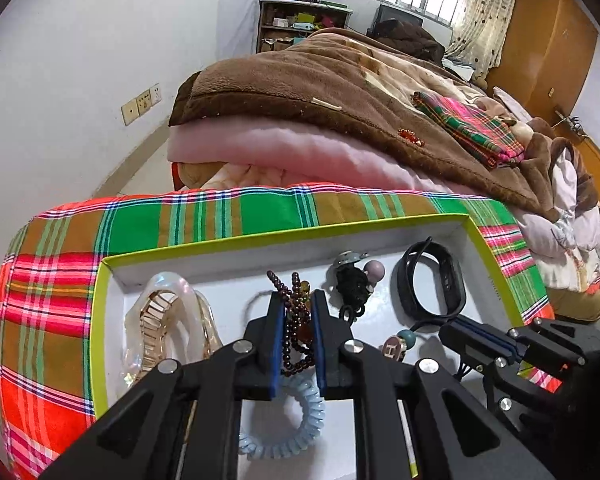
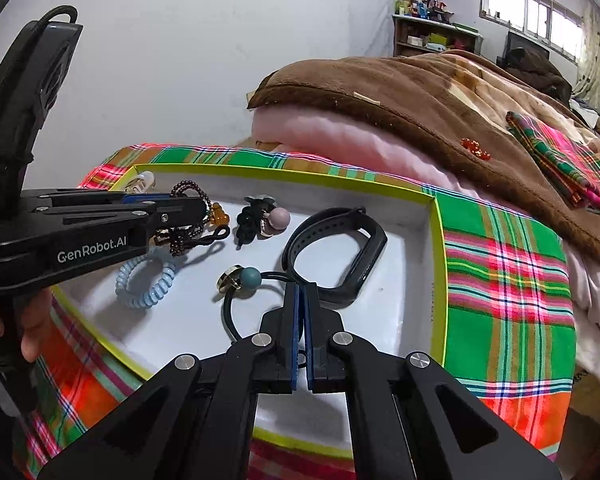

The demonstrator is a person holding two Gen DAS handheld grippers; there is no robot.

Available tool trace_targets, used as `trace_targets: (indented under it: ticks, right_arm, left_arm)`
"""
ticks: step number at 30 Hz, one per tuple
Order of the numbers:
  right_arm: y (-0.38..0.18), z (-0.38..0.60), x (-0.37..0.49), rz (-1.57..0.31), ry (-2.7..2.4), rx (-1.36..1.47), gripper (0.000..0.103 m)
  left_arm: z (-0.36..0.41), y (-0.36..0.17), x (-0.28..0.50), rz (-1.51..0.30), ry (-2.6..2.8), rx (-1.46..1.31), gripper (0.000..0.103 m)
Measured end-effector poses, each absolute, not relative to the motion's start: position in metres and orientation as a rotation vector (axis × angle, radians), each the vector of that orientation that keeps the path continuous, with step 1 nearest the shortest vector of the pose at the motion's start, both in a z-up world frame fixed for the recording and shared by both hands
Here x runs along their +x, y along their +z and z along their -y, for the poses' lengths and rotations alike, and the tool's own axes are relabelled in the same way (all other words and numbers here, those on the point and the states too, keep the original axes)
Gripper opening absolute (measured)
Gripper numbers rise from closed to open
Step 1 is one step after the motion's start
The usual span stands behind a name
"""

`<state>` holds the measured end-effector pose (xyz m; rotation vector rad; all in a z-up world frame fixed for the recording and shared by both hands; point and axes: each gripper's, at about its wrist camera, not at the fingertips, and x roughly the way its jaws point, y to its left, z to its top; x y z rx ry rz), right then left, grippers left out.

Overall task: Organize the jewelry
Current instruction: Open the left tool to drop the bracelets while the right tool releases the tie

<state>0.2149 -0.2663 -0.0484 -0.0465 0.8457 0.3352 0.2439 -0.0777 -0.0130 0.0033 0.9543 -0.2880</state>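
A white cardboard tray with lime-green rim (image 2: 440, 240) sits on red-green-orange plaid cloth (image 2: 508, 280); at its 12 o'clock, a plain brown fleece blanket (image 2: 400, 96) over pale pink bedding (image 1: 292, 148).

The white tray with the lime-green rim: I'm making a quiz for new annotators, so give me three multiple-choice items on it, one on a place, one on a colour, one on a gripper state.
1. Where does the black silicone fitness band lie in the white tray with the lime-green rim?
A. Near its right wall
B. Outside, on the plaid cloth
C. Under the hair claw

2. What colour is the spiral coil hair tie?
A. Red
B. Light blue
C. Black

3. What is the left gripper doing?
A. Open above the tray
B. Shut on the dark red bead bracelet
C. Shut on the fitness band

Answers: 1 A, the band sits by the right wall. 2 B, its coils are pale blue. 3 B, beads hang between its blue pads.
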Motion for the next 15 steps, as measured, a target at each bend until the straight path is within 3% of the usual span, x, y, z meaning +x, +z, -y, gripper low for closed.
trace_targets:
  ticks: [9, 15]
  right_arm:
    - [-0.0488, 0.2669, 0.2163, -0.842, 0.333, -0.046, 0.002]
    - [-0.0491, 0.2652, 0.2145, -0.838, 0.329, -0.051, 0.002]
  left_arm:
    - [0.079, -0.0131, 0.2431, -0.956, -0.277, 0.018, 0.016]
    - [0.0784, -0.0114, 0.2427, -0.953, -0.272, 0.014, 0.024]
